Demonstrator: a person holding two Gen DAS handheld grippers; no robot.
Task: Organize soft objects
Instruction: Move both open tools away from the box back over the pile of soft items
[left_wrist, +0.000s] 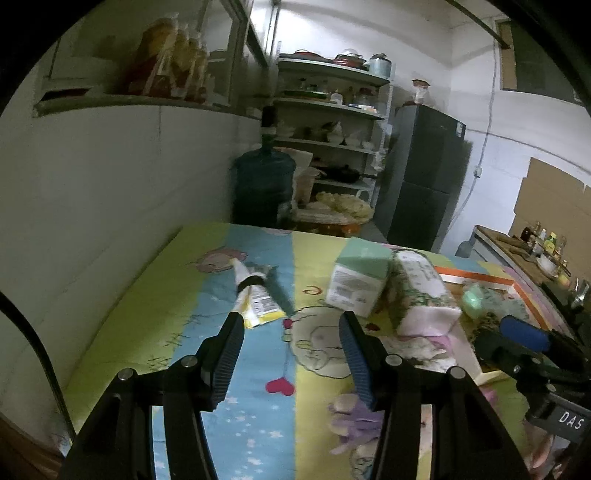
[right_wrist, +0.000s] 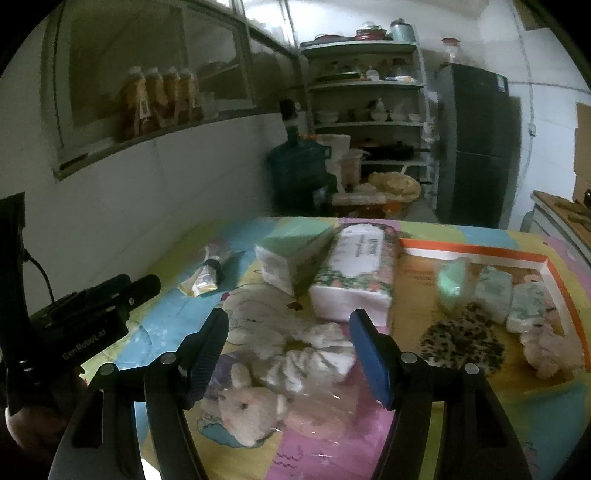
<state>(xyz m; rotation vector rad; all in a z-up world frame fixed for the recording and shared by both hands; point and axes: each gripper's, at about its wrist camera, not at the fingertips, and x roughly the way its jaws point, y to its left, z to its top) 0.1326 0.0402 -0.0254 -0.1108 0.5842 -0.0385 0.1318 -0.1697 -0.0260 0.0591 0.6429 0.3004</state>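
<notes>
We see the left gripper (left_wrist: 291, 325) hanging spread and empty above the cartoon-print cloth (left_wrist: 207, 332), with a yellow tube (left_wrist: 255, 299) lying just beyond its left finger and a mint-topped box (left_wrist: 356, 280) leaning against a floral tissue pack (left_wrist: 421, 295) to the far right. The right gripper (right_wrist: 288, 325) is likewise spread and empty over a white scrunchie in clear wrap (right_wrist: 306, 350) and a plush bunny (right_wrist: 247, 406) at the near edge. To the right, the orange-rimmed tray (right_wrist: 480, 248) holds a spotted scrunchie (right_wrist: 465, 341), a green pouch (right_wrist: 452, 282) and small pale packs (right_wrist: 495, 291).
</notes>
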